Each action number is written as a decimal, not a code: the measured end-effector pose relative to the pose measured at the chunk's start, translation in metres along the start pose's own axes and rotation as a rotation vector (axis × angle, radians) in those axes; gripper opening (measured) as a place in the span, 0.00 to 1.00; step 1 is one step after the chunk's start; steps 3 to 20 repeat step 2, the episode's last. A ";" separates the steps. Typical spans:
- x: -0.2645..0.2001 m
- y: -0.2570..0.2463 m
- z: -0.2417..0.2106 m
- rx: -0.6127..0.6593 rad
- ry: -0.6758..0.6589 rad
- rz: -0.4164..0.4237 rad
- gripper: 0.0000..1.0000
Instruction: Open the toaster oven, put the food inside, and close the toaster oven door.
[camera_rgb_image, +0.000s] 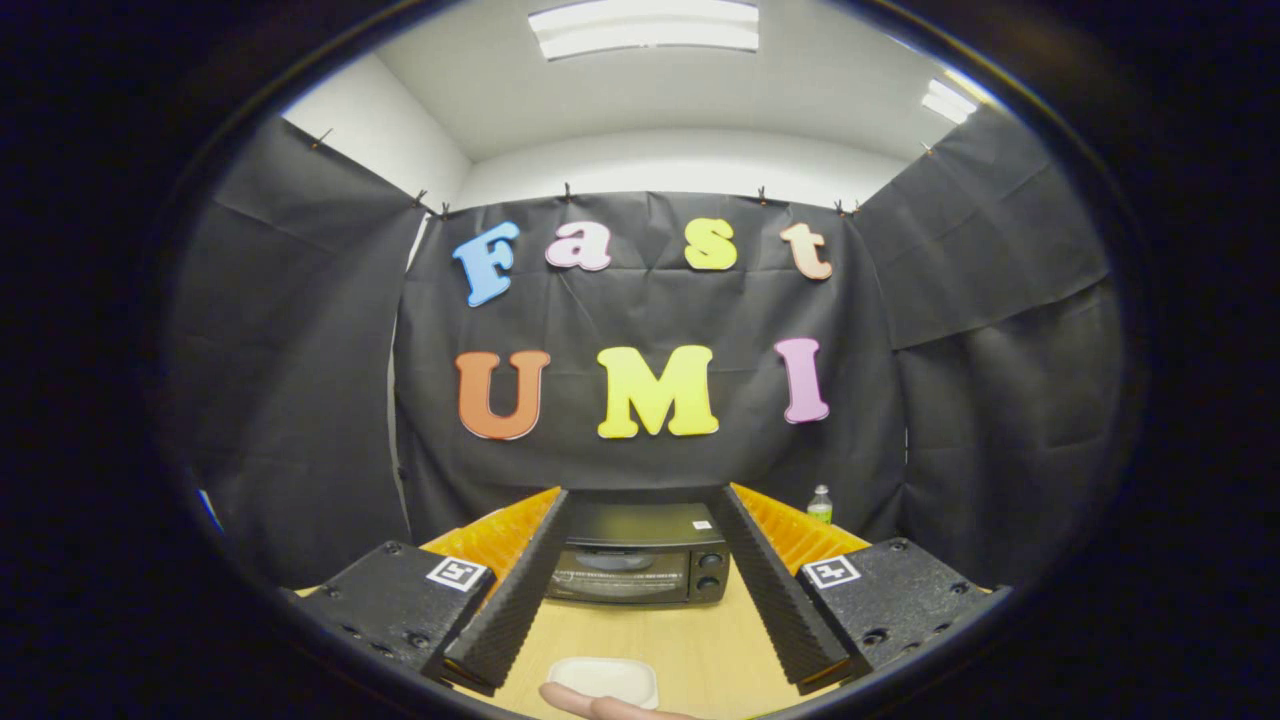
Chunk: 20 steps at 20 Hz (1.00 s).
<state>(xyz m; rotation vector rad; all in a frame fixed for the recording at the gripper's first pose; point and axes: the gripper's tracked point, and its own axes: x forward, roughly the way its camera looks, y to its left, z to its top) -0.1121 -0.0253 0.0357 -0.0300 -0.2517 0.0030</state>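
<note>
Framing the closed toaster oven (640, 566), the fingers (640, 500) spread wide, holding nothing.

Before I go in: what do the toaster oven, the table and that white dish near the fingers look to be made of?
Toaster oven: black painted metal casing by the look, with a glossy, glass-like door that reflects light.
Table: light wood or wood-look laminate, matt, faint grain.
White dish: smooth, slightly shiny, ceramic or plastic; cannot tell which. A hand is at its near edge.
The gripper is open, its fingers framing the oven.

Bright ceiling panels (645, 27) overhead, sharp focus, soft shadows, strong fisheye bending toward the rim.
</note>
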 end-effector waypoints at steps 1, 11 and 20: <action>0.001 0.000 0.001 0.001 0.002 0.002 0.99; 0.002 0.002 0.002 0.004 0.003 0.004 0.99; 0.002 0.002 0.002 0.004 0.003 0.004 0.99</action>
